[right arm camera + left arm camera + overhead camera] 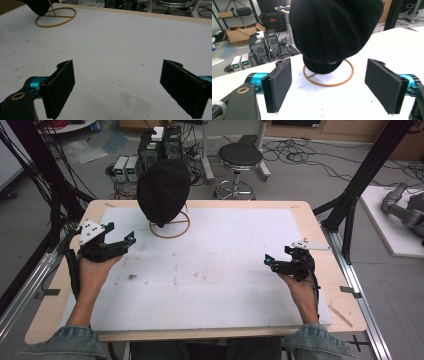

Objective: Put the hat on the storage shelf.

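Observation:
A black knit hat (163, 191) sits on a stand with a gold wire ring base (170, 228) at the back left of the white table mat (210, 270). My left gripper (131, 240) hovers left of the stand, pointing at it, open and empty. In the left gripper view the hat (334, 32) looms ahead above the ring base (328, 77), beyond the gripper's (334, 87) parted pads (279, 82). My right gripper (267, 261) rests low at the right side of the mat, open with nothing between its pads (60, 87); its midpoint (120, 92) lies over bare mat.
The wooden table edge (200, 203) frames the mat. Beyond the far edge stand a black stool (240, 157), electronic boxes (126, 167) and cables on the floor. Black frame posts (360, 180) rise at both sides. The ring base (55, 17) shows far left in the right gripper view.

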Motion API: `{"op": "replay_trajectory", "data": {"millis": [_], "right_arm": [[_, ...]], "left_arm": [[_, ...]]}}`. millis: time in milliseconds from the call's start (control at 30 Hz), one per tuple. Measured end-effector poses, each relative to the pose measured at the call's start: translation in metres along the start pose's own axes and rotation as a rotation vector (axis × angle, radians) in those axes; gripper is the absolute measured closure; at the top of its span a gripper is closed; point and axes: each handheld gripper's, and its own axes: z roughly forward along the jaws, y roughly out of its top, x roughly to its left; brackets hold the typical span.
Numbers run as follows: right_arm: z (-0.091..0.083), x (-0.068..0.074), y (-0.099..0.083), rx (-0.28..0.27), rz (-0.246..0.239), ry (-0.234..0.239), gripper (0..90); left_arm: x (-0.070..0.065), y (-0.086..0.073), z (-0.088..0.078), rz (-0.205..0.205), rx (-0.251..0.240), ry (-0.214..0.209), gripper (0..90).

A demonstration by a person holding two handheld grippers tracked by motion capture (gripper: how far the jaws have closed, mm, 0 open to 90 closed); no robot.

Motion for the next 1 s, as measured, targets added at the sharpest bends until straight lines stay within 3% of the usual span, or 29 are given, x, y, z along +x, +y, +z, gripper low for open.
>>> {"op": "replay_trajectory", "data": {"millis": [400, 1000], "right_arm": [[0.002, 0.001, -0.001, 0.006, 0.002, 0.000, 12.3], [0.002, 0.002, -0.001, 0.003, 0.006, -0.001, 12.3]], "left_arm": [[-0.008, -0.017, -0.014, 0.015, 0.008, 0.008, 17.4], [-0.006, -0.033, -0.020, -0.019, 0.005, 0.029, 17.4]]}}
